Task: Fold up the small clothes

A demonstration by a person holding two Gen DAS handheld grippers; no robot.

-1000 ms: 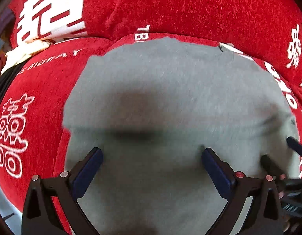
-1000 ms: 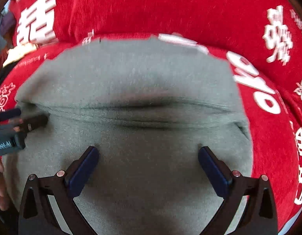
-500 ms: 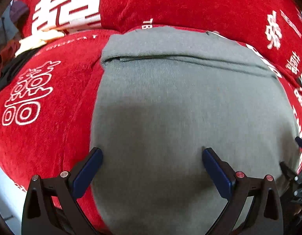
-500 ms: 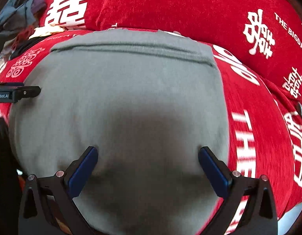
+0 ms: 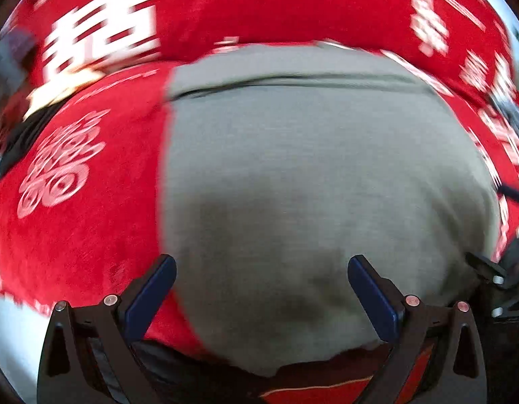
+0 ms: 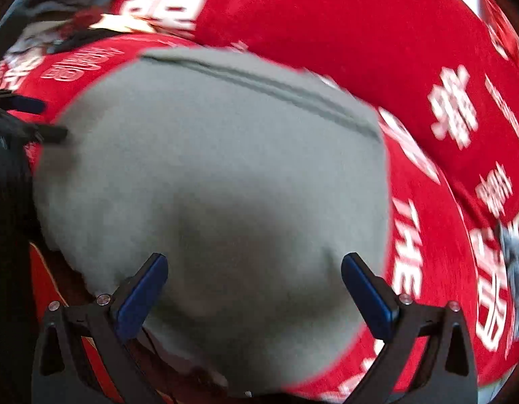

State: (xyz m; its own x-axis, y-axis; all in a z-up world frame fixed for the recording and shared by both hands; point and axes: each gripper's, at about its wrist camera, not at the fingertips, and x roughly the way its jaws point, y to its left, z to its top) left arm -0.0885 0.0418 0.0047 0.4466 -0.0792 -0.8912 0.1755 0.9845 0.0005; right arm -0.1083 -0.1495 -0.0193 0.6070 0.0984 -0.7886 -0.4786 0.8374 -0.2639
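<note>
A grey folded garment (image 5: 309,175) lies flat on a red cover, with a seam line across its far part; it also shows in the right wrist view (image 6: 209,175). My left gripper (image 5: 259,289) is open and empty above the garment's near edge. My right gripper (image 6: 252,286) is open and empty above the garment's near right part. The right gripper's tips show at the right edge of the left wrist view (image 5: 494,276). The left gripper shows at the left edge of the right wrist view (image 6: 27,124).
The red cover with white characters and letters (image 5: 74,175) spreads under and around the garment (image 6: 461,134). A red cushion (image 5: 293,6) rises behind it. A heap of other clothes (image 6: 57,6) lies at the far left. A grey item (image 6: 515,269) sits at the right edge.
Both grippers have drawn back toward me and lifted away from the garment, staying open. The garment lies folded flat. The right wrist view has swung to the left.
</note>
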